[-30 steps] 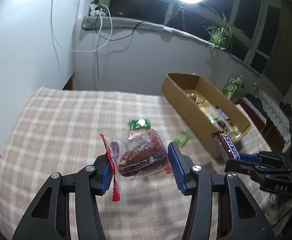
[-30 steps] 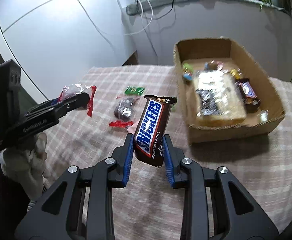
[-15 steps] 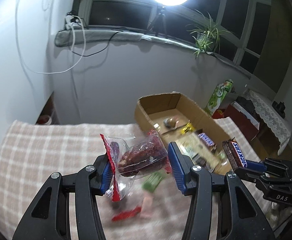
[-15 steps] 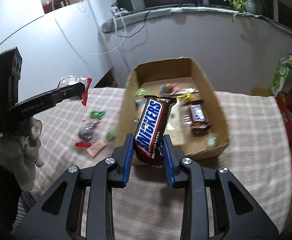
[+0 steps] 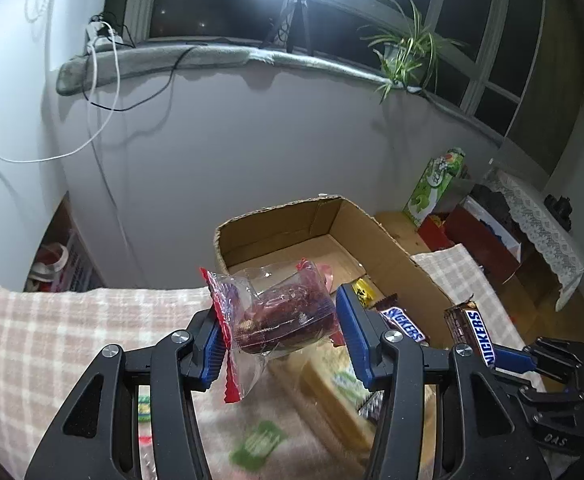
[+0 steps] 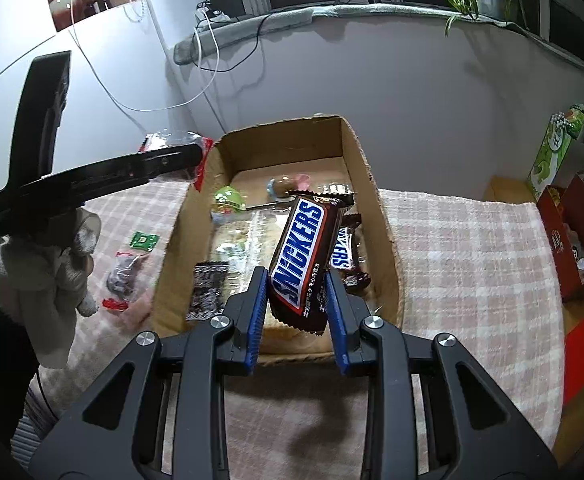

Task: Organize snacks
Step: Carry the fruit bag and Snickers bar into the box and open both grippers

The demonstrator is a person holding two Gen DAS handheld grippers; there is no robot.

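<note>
Dark windows, a ring light and a grey wall stand behind a surface (image 6: pixel 472 248) covered in pink checked cloth, where an open cardboard box (image 6: pixel 376 204) waits for snacks.

I hold one snack in each claw. My right claw (image 6: pixel 298 310) is closed on a Snickers bar (image 6: pixel 302 256), tilted, label up, hanging over the near end of the box. My left claw (image 5: pixel 277 336) is closed on a clear bag (image 5: pixel 281 312) with red edges and dark red sweets inside; it hangs at the left wall of the box, about over the rim.

Inside the box I can already see a second Snickers (image 6: pixel 346 256), a flat clear pack (image 6: pixel 247 240) along the floor, a small black-and-white packet (image 6: pixel 207 292), a green round sweet (image 6: pixel 227 198) and a small wrapped sweet (image 6: pixel 281 186) near the far end. So a fair share of the sorting looks done.

Left of the box, on the cloth, lie a green packet (image 6: pixel 144 239) and a dark sweet in a clear red-ended wrapper (image 6: pixel 123 276). My left view also shows a blurred green shape (image 5: pixel 257 446) on the cloth below the claw; I cannot tell whether it is the same packet.

As I judge it, both held snacks have yet to be let go into the box, and then the loose pieces on the cloth remain to be picked up. Anything hidden under my claws I cannot tell.
</note>
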